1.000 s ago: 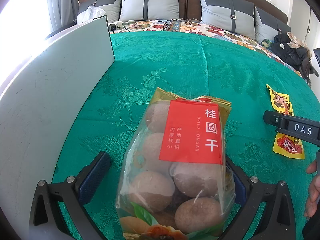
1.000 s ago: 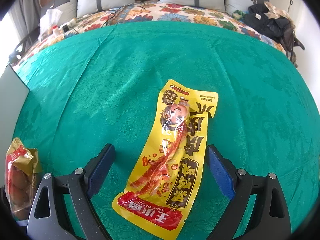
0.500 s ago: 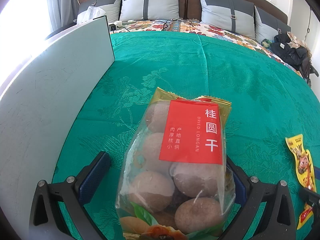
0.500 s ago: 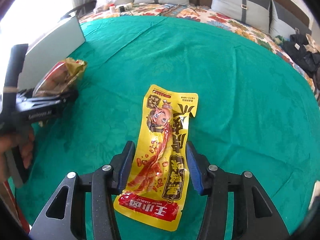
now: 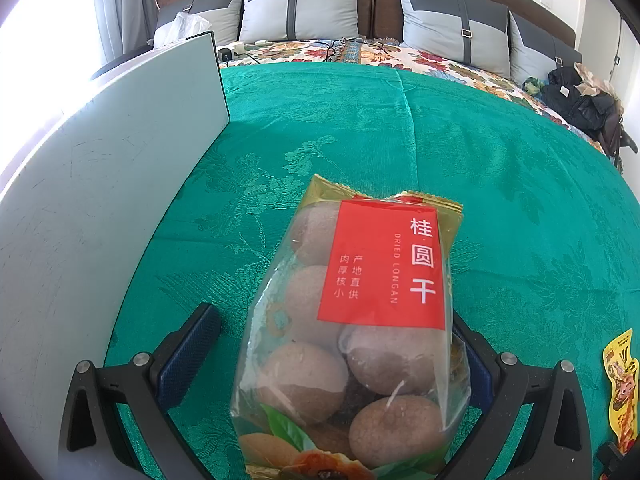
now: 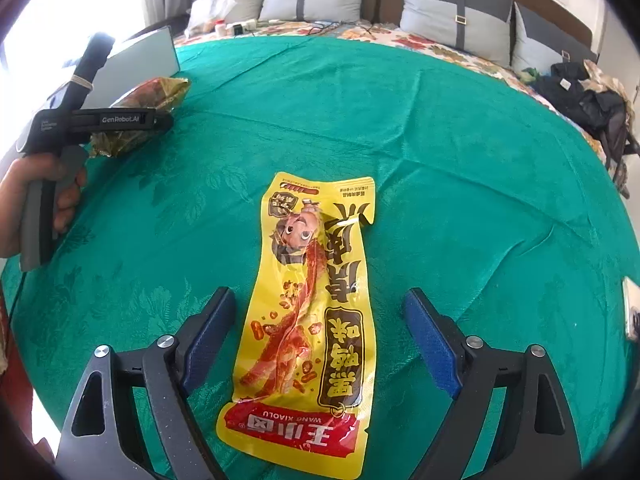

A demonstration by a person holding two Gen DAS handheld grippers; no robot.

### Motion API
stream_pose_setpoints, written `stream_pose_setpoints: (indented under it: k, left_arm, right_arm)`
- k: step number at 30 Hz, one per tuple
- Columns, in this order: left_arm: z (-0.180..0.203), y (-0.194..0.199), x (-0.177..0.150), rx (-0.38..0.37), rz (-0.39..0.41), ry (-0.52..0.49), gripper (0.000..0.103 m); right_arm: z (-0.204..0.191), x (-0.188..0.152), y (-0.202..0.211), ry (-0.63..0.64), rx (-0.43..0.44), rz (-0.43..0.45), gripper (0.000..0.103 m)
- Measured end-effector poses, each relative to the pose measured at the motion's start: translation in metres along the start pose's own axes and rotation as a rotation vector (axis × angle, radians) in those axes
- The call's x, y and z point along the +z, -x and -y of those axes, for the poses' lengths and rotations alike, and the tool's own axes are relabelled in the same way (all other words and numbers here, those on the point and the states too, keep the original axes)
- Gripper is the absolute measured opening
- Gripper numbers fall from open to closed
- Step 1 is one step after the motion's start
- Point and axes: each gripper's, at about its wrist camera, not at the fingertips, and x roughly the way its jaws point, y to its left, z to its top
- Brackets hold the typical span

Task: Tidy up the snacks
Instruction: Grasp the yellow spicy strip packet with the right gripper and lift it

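The right tool (image 6: pixel 316 328) stands wide, having just been opening, and the yellow snack packet (image 6: pixel 308 312) lies flat on the green bedspread (image 6: pixel 440 140) between its blue pads (image 6: pixel 208 332), touched by neither. The likely trouble here is that the packet is thin and slack, so a closing grip may only crease it, or catch the cloth under it and drag a fold along. The left tool (image 5: pixel 332 364) has its jaws wide about the bag of dried longan (image 5: pixel 360 332); the far pad is hidden behind the bag, so I cannot tell whether it is gripped. The round fruits may shift in the loose film and let the bag sag or slip. A grey-white board (image 5: pixel 100 208) stands upright just left of the bag and blocks any move that way. Pillows (image 5: pixel 304 8), cables and dark clothing (image 5: pixel 580 100) lie well apart at the head of the bed.
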Motion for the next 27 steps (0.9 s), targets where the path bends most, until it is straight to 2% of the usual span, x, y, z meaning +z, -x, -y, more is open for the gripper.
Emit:
stream_pose_setpoints:
  k: [27]
  left_arm:
    - [0.0003, -0.0001, -0.0003, 0.000, 0.000, 0.000, 0.103]
  right_arm:
    - [-0.0013, -0.0010, 0.0001, -0.010, -0.005, 0.015, 0.096]
